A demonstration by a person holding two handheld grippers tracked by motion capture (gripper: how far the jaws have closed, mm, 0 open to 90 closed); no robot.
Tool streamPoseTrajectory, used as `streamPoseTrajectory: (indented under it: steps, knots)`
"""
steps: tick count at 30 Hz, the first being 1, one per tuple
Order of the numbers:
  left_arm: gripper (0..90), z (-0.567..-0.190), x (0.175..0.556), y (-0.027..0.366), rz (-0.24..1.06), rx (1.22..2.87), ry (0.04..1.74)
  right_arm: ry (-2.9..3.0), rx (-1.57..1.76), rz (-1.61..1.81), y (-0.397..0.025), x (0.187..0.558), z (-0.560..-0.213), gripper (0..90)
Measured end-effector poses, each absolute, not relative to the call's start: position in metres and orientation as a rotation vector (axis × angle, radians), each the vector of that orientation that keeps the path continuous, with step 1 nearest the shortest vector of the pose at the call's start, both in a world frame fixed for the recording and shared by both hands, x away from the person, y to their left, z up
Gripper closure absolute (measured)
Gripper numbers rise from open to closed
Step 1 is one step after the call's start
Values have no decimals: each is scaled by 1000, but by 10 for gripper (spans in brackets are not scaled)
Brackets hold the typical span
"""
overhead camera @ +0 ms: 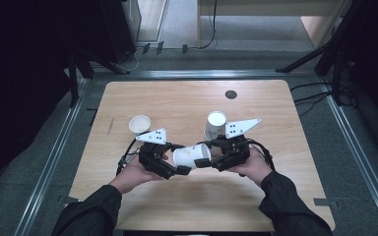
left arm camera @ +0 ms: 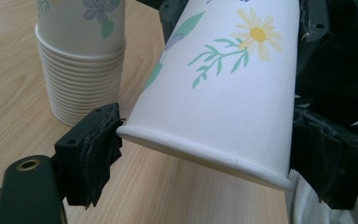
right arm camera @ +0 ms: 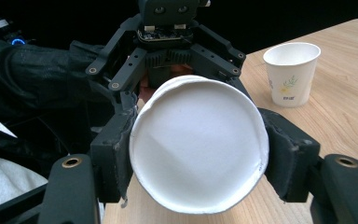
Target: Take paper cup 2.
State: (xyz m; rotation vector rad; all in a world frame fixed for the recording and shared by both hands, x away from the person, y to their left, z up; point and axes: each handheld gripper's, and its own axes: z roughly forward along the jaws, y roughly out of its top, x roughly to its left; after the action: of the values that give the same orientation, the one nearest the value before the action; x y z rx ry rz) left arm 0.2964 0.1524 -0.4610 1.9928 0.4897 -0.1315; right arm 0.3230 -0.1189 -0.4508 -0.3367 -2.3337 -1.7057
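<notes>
1. Lying on its side above the worktop (overhead camera: 256,187), a paper cup (overhead camera: 192,156) hangs between both grippers.
2. Left gripper (overhead camera: 183,170) clamps the cup's rim end.
3. Right gripper (overhead camera: 200,162) clamps its base end.
4. A stack of cups (overhead camera: 215,125) stands just behind; a single cup (overhead camera: 139,124) stands farther left.

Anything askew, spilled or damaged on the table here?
Nothing spilled or damaged. The one odd pose: a paper cup lies sideways in the air between the left gripper and the right gripper, each with its jaws shut on it. The cup stack and the single cup stand upright on the table.
</notes>
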Motion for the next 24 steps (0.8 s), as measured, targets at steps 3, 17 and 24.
streamPoseTrajectory:
  steps: [3, 17, 24]
  knots:
    - [159, -461, 296, 152, -125, 1995, 488, -2330, -337, -1708, -119, 324, -451, 346]
    - [180, -462, 295, 151, -115, 2009, 483, -2302, -347, -1718, -119, 325, -453, 347]
    - [193, -462, 295, 152, -102, 2013, 482, -2307, -354, -1710, -119, 325, -453, 346]
